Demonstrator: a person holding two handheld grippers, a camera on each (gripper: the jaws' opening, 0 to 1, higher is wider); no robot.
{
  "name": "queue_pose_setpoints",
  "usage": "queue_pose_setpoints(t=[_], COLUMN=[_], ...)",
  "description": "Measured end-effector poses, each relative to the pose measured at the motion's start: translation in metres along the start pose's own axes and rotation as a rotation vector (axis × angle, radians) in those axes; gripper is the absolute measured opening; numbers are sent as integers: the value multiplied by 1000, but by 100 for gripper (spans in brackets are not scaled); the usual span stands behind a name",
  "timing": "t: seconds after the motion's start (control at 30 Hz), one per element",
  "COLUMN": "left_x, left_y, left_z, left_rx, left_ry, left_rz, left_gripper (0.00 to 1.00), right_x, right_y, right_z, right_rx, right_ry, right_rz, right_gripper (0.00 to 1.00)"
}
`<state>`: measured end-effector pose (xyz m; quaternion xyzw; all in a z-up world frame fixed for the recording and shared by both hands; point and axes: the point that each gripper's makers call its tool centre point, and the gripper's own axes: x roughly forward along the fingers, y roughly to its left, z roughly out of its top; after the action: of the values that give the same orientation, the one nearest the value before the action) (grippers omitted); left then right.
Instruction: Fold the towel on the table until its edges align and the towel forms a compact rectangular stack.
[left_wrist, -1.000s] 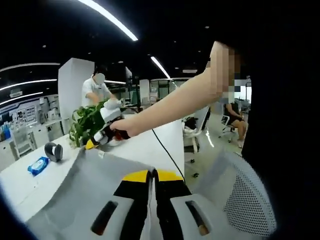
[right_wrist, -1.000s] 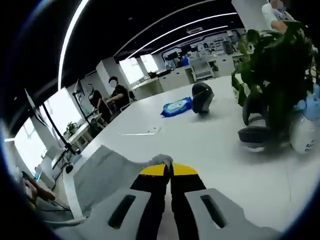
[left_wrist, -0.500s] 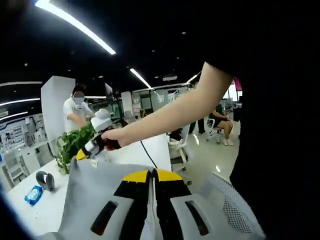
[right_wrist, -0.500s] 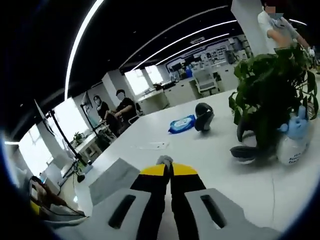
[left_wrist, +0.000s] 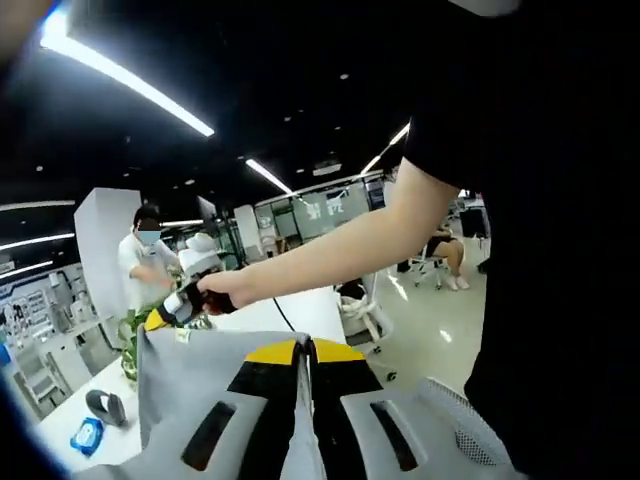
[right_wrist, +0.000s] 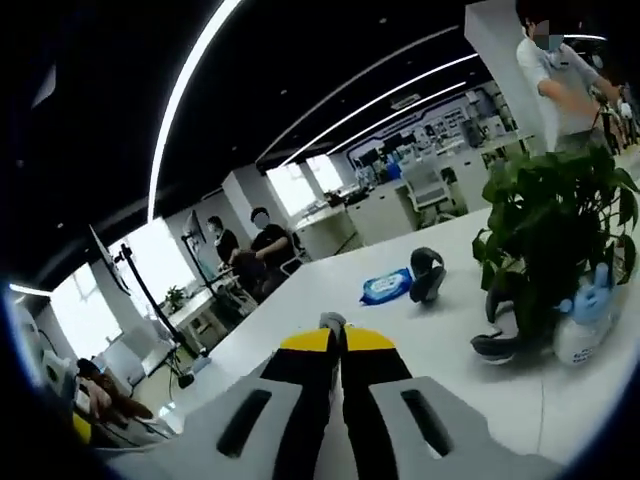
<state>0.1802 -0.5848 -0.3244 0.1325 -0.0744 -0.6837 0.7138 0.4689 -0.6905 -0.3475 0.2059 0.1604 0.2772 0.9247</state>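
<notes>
The grey towel (left_wrist: 190, 370) hangs stretched between both grippers, lifted off the white table (left_wrist: 285, 312). In the left gripper view my left gripper (left_wrist: 305, 345) is shut on one corner, and cloth spreads left from its yellow tips. A bare arm reaches across to the right gripper (left_wrist: 165, 315), which pinches the far corner. In the right gripper view my right gripper (right_wrist: 338, 335) is shut, with a small tuft of towel (right_wrist: 331, 321) poking out above its tips. The table (right_wrist: 420, 330) lies well below it.
On the table stand a potted plant (right_wrist: 545, 230), a spray bottle (right_wrist: 585, 320), a blue wipes pack (right_wrist: 385, 288) and a dark rounded object (right_wrist: 428, 272). A white mesh chair (left_wrist: 470, 420) sits at the table's near side. A person in white (left_wrist: 140, 265) stands beyond the plant.
Both grippers have risen, lifting the towel. The grey cloth that lay on the table in the right gripper view has left that view, and the table looks farther below.
</notes>
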Motion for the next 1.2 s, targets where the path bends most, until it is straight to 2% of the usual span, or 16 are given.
queue_pose_setpoints(t=[0.2,0.5,0.67,0.8,0.87,0.97,1.03,1.07,1.1,1.2], left_x=[4,12,17,21,21,18,15,13,9,1], left_y=[-3,-5,-3,-1,1,6,9,10,12,16], left_z=[18,36,46,53,55,53,46,42,36,27], left_rx=[22,22,14,10,4,-4,6,10,24,21], left_ry=[-30,-70,-103,-123,-133,-135,-110,-96,-69,-42], left_rz=[-3,6,22,36,49,70,91,101,119,148], left_gripper=[4,3,3,3,3,3,3,3,3,3], right_x=[0,-10,-19,-25,-26,-26,-21,-17,-15,-4], right_y=[16,28,29,17,20,8,4,0,-1,-1], right_z=[11,33,50,66,66,66,58,49,43,33], right_rx=[-30,-22,-28,-16,-26,-31,-39,-42,-39,-4], right_ry=[14,-29,-66,-90,-99,-92,-67,-34,-17,6], right_rz=[33,61,60,53,41,12,-9,-24,-29,-22], right_gripper=[0,0,0,0,0,0,0,0,0,0])
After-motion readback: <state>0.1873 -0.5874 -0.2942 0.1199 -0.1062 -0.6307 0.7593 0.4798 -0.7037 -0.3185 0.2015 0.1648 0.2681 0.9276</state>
